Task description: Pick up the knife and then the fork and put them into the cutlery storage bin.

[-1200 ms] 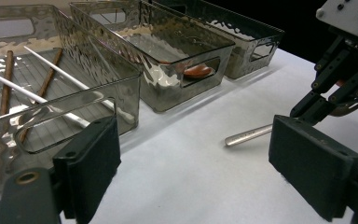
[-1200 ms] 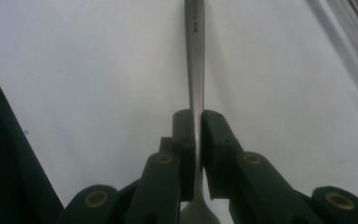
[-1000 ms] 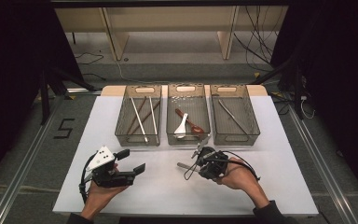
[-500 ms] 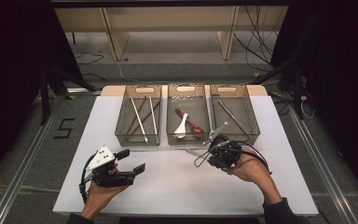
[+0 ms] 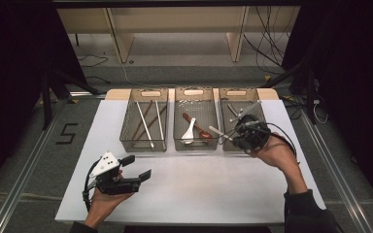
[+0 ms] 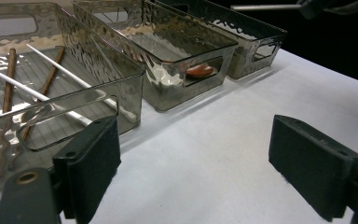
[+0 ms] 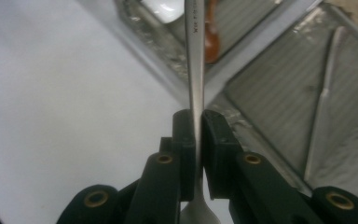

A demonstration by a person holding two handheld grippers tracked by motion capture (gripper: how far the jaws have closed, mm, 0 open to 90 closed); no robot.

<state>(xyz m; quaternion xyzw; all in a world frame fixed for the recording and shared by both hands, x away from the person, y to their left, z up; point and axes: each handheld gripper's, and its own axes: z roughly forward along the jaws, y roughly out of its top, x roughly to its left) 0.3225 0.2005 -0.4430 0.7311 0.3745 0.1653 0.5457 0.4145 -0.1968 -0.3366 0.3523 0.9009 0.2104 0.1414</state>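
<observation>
Three clear bins stand in a row at the back of the white table (image 5: 199, 184). My right gripper (image 5: 233, 136) hangs over the front edge of the right bin (image 5: 240, 92), shut on a silver metal utensil (image 5: 218, 132) by its thin handle (image 7: 196, 56). That bin holds another metal utensil (image 7: 324, 93). In the middle bin (image 5: 194, 92) lie a white spoon (image 5: 188, 132) and a brown spoon (image 5: 199, 128). The left bin (image 5: 145, 92) holds white and brown chopsticks (image 5: 144, 121). My left gripper (image 5: 137, 166) rests low at the front left, open, with nothing between its fingers.
The left gripper view looks along the bin fronts, with bare table between its pads (image 6: 88, 158) and the bins. Dark floor, cables and a wooden shelf frame (image 5: 175, 29) lie beyond the table's far edge.
My right gripper has risen and moved back and to the right with the metal utensil, from the table before the middle bin to over the right bin's front. The left gripper stayed put.
</observation>
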